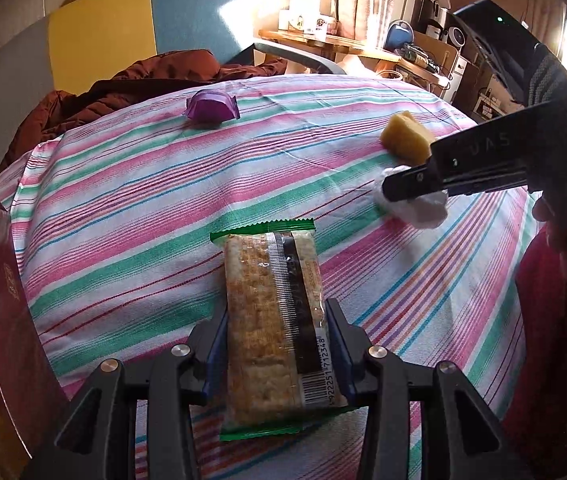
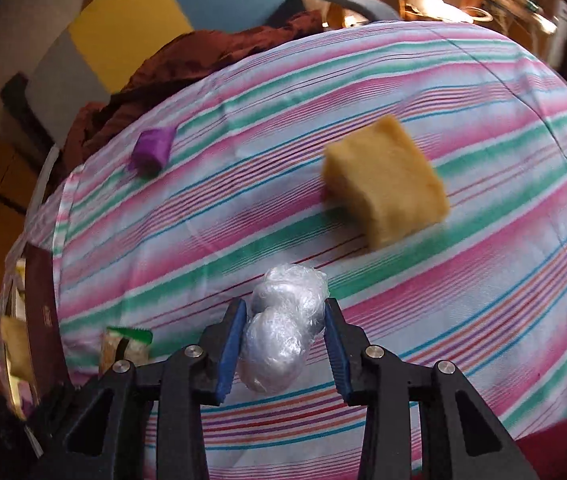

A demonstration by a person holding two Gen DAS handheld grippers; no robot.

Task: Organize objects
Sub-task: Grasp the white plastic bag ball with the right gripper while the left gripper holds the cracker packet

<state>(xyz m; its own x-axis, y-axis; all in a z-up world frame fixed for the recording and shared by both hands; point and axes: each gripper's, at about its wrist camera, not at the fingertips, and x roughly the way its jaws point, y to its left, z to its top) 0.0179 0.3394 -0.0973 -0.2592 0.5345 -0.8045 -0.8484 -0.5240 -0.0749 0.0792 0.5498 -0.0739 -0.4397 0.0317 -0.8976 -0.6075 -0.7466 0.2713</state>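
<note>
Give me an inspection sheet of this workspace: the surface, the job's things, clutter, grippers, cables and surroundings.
Surface: striped cloth over the table, a few creases.
Job's things: snack bar in a green-edged wrapper; crumpled plastic wrap; yellow sponge block and purple packet lying loose, apart from each other.
Clutter: dark red box at the left table edge; brown jacket bunched at the far edge.
Grippers: left gripper shut on the snack bar; right gripper shut on the plastic wrap.
Cables: some near the far shelves, too small to trace.
Surroundings: yellow and blue chair, wooden desk, sunlit window.
</note>
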